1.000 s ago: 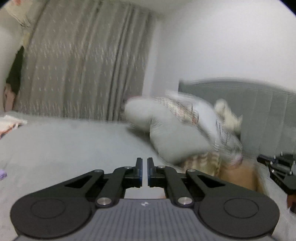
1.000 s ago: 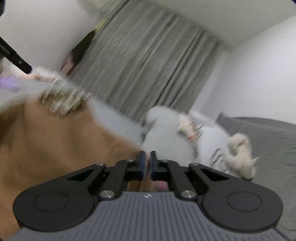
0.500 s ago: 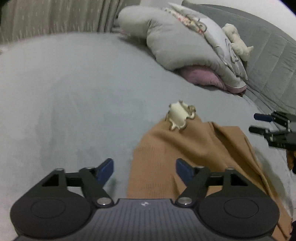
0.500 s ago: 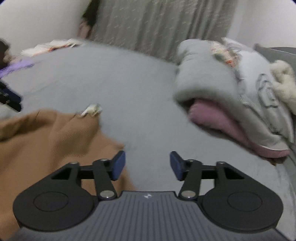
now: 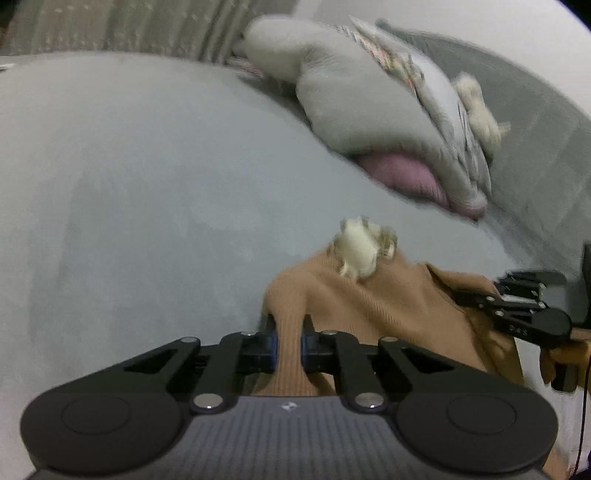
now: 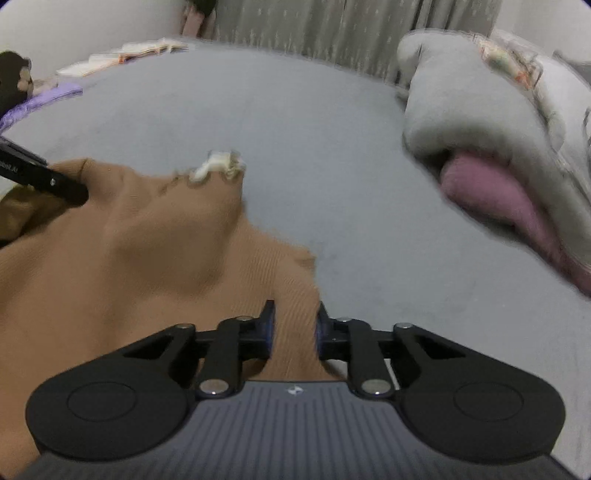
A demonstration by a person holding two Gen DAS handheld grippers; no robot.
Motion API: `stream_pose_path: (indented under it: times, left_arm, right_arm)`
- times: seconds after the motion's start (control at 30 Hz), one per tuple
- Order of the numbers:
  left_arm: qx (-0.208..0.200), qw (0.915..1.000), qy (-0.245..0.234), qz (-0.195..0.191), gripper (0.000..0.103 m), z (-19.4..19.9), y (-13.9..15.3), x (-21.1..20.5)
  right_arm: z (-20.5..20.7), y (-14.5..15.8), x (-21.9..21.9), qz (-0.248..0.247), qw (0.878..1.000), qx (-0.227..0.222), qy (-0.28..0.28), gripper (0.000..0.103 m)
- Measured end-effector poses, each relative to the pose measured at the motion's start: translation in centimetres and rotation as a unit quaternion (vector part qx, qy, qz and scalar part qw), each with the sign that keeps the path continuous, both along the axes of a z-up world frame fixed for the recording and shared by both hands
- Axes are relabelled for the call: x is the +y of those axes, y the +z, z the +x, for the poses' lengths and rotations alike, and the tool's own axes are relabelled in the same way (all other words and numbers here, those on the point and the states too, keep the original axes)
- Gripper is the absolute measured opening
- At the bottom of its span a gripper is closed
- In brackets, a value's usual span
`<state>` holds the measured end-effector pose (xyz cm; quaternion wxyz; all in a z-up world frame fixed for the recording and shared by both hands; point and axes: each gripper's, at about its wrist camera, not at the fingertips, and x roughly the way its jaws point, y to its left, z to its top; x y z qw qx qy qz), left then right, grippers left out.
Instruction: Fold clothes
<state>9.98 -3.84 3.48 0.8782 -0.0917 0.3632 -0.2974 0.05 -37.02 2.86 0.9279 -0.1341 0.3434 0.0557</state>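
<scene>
Both grippers have dropped and just closed: left gripper point(image 5: 288, 341) and right gripper point(image 6: 294, 328) each pinch the soft, limp tan knit sweater point(image 6: 129, 251) near its edge.

I see a tan ribbed sweater point(image 5: 369, 306) with a cream frilly patch point(image 5: 360, 249) at its far edge, lying on a plain grey bedspread point(image 5: 147, 177). Beyond the sweater, a pale grey blanket point(image 5: 354, 107) covers something pink point(image 5: 399, 173). My grippers are black with blue pads point(image 6: 269, 325). The curtain point(image 6: 314, 26) is grey with faint flecks.
</scene>
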Motion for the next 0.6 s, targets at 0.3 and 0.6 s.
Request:
stream_pose_path:
  times: [0.3, 0.6]
  left_arm:
    - [-0.123, 0.9914, 0.034, 0.027, 0.01, 1.7, 9.6, -0.2]
    - [-0.064, 0.9688, 0.027, 0.238, 0.013, 10.7, 0.3, -7.8]
  right_arm:
    - [-0.6, 8.5, -3.5, 0.056, 0.988, -0.143, -0.033, 0.015]
    - [7.0, -0.8, -9.2, 0.014, 0.984, -0.079, -0.157, 0.002]
